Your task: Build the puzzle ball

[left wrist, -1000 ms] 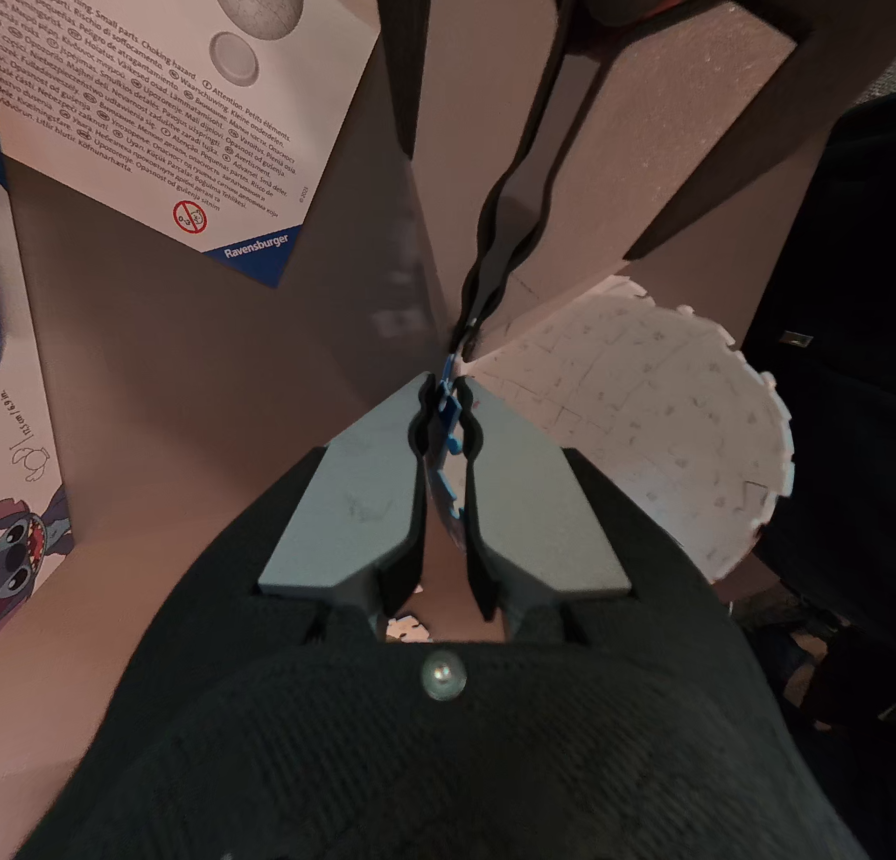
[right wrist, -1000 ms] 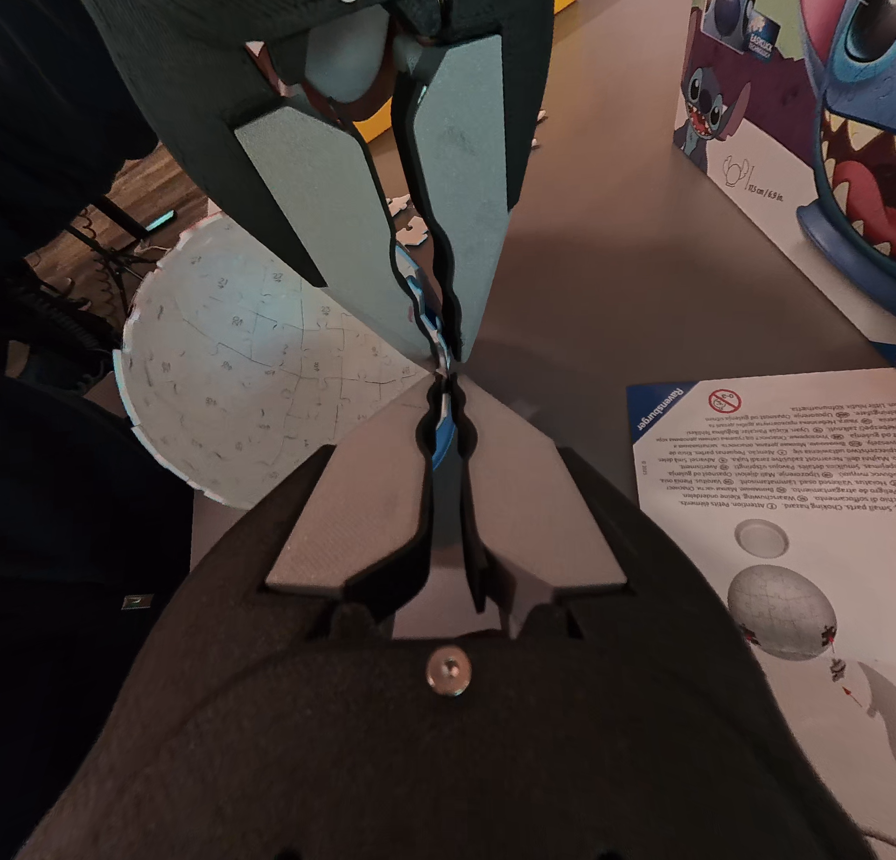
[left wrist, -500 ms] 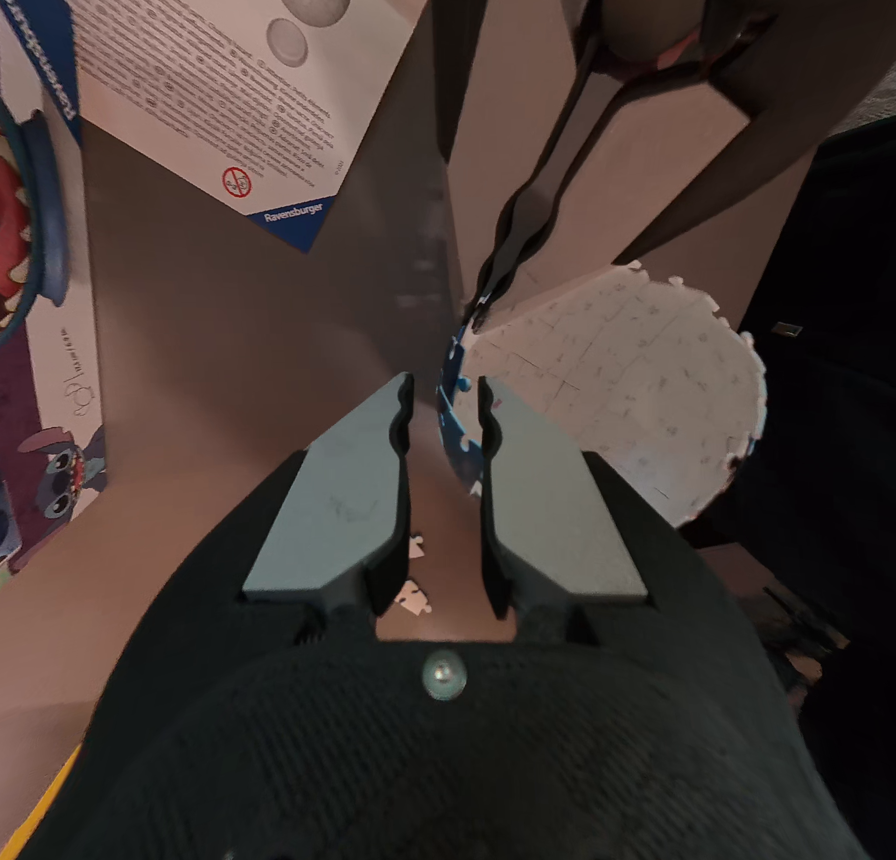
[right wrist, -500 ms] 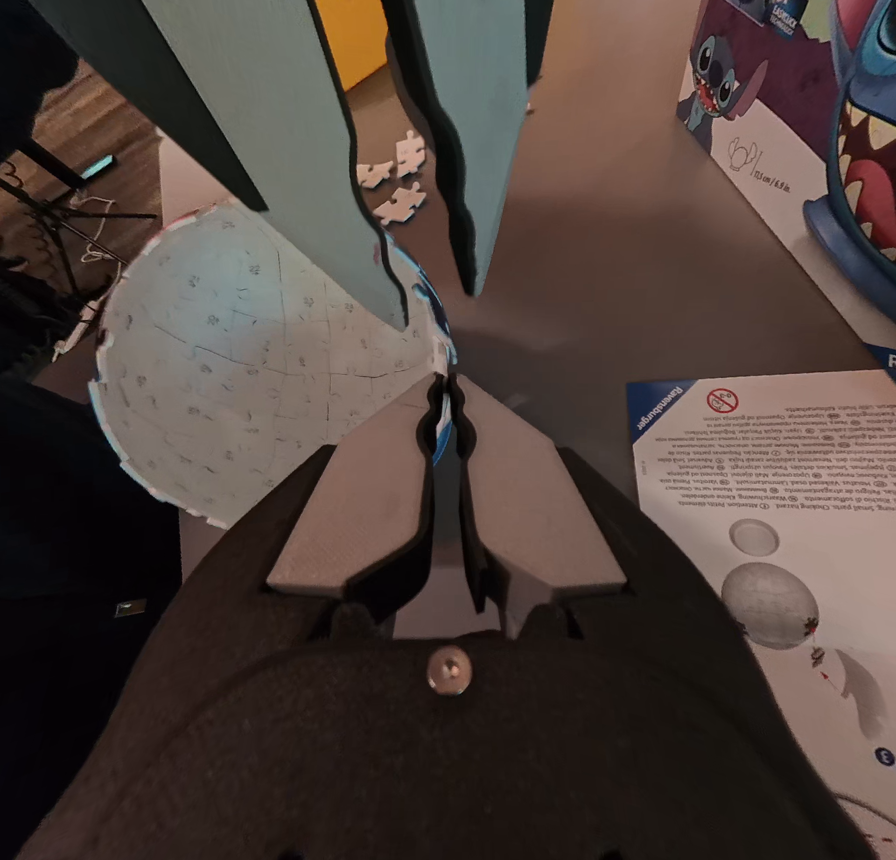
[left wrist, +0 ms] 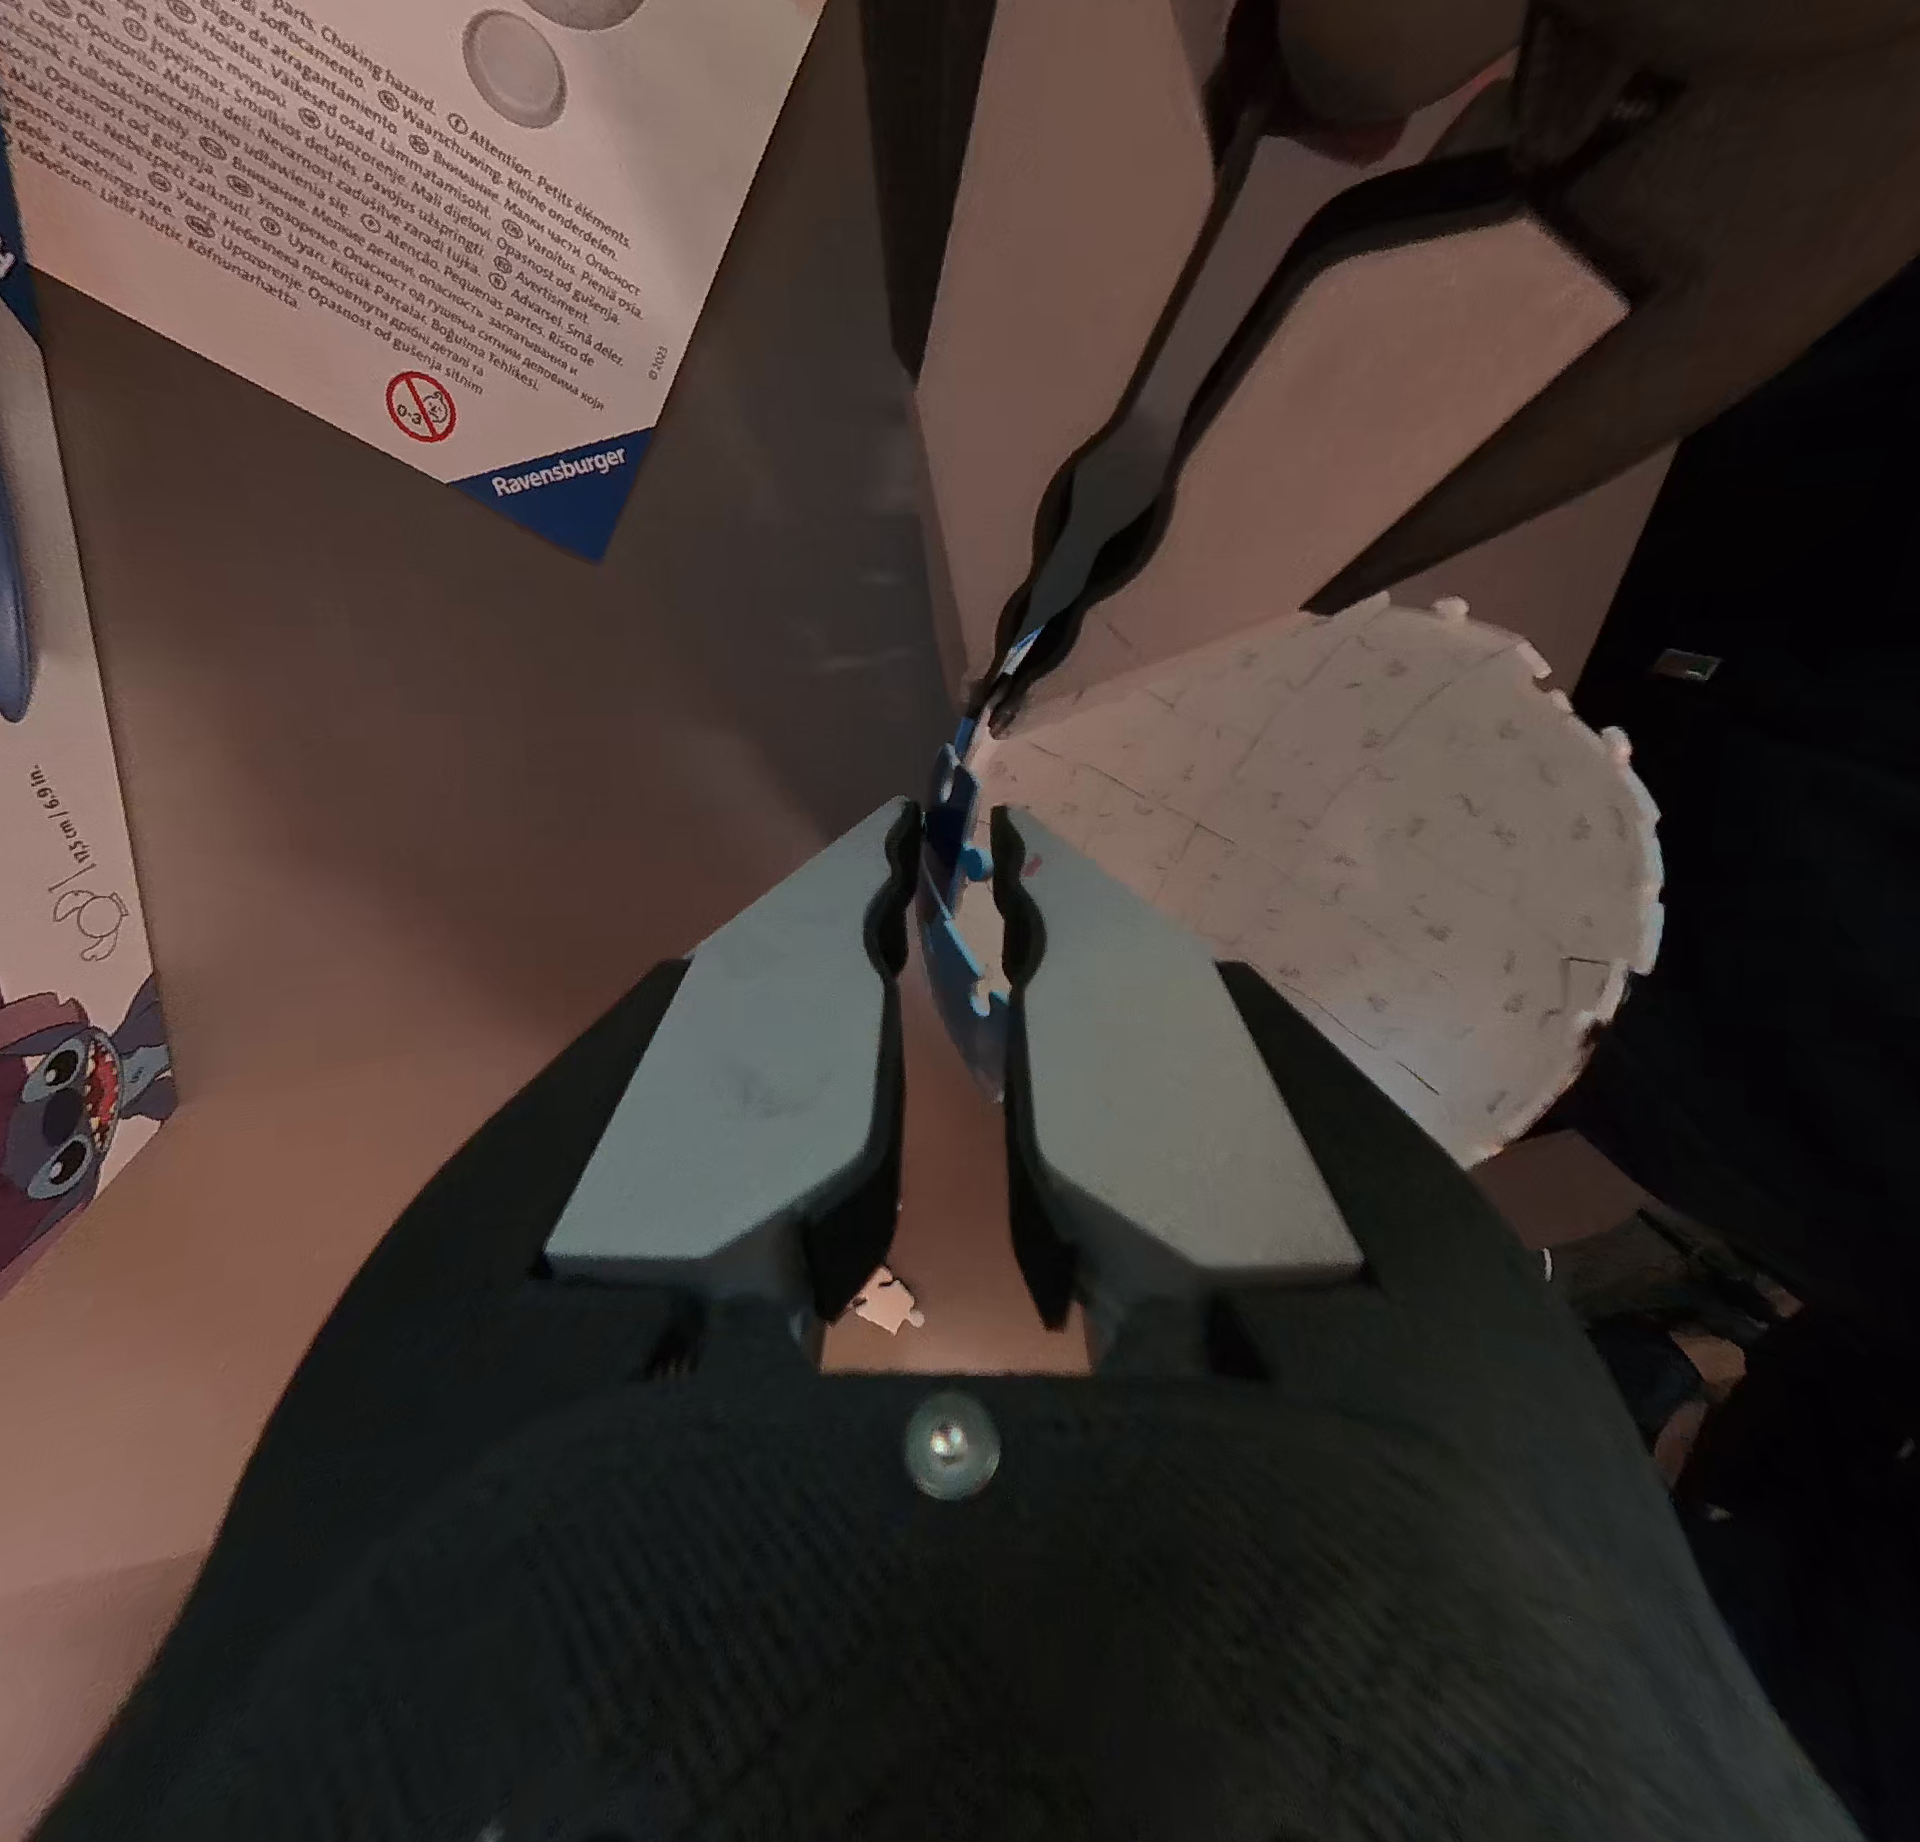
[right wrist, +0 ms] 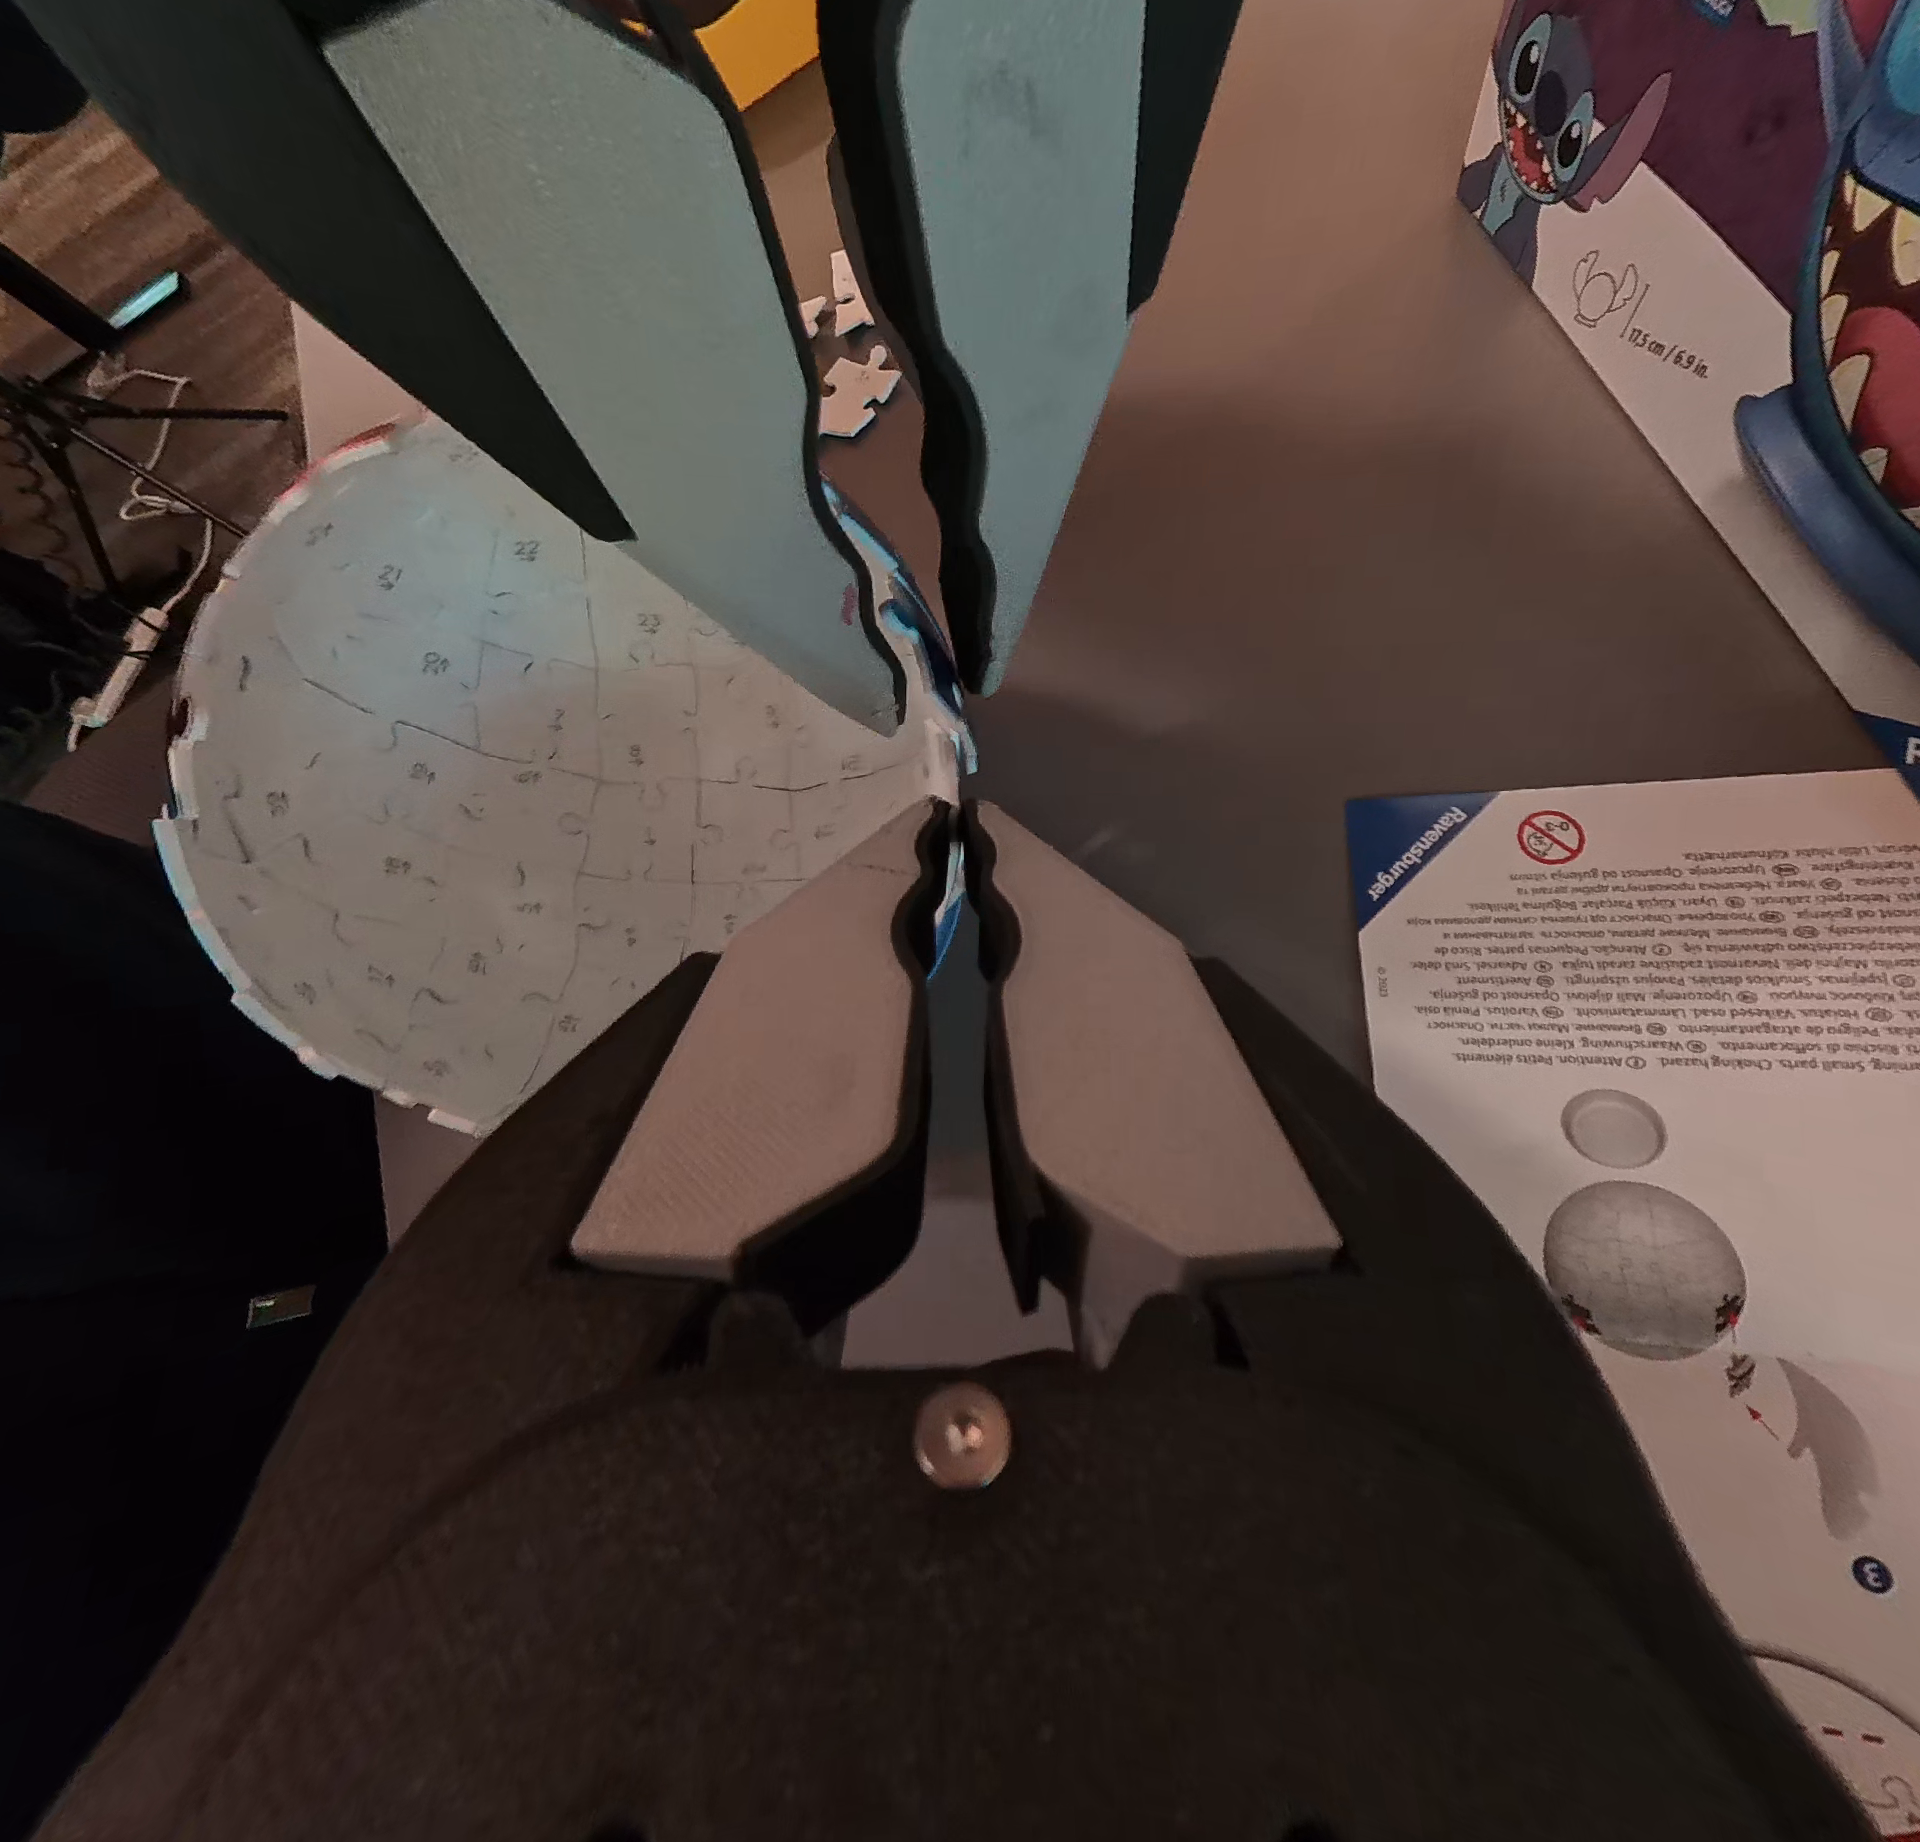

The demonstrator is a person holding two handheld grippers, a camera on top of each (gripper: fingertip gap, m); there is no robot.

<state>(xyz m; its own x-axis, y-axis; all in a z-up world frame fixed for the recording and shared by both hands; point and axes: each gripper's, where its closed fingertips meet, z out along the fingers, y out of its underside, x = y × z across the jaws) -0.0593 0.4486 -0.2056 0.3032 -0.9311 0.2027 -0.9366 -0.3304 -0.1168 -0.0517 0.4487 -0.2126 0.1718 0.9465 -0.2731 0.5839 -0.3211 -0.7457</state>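
Observation:
The half-built puzzle ball (left wrist: 1351,857) is a white, numbered shell with a blue outer face, held on its side above the table. It also shows in the right wrist view (right wrist: 468,805). My right gripper (right wrist: 956,816) is shut on the shell's rim; in the left wrist view (left wrist: 997,701) it reaches in from the top. My left gripper (left wrist: 951,826) is open by a narrow gap, its fingers on either side of the blue rim just beside the right gripper. In the right wrist view (right wrist: 935,696) it comes down from the top.
An instruction sheet (right wrist: 1662,1013) lies on the brown table (left wrist: 468,753), with the puzzle box (right wrist: 1714,182) beyond it. Loose white pieces (right wrist: 852,379) lie under the left gripper near a yellow object (right wrist: 758,47). The table edge, then floor with cables, is beside the shell.
My left gripper let go of the rim and pulled back open. It has now moved forward again, its jaws narrowed around the rim. The right gripper kept its hold.

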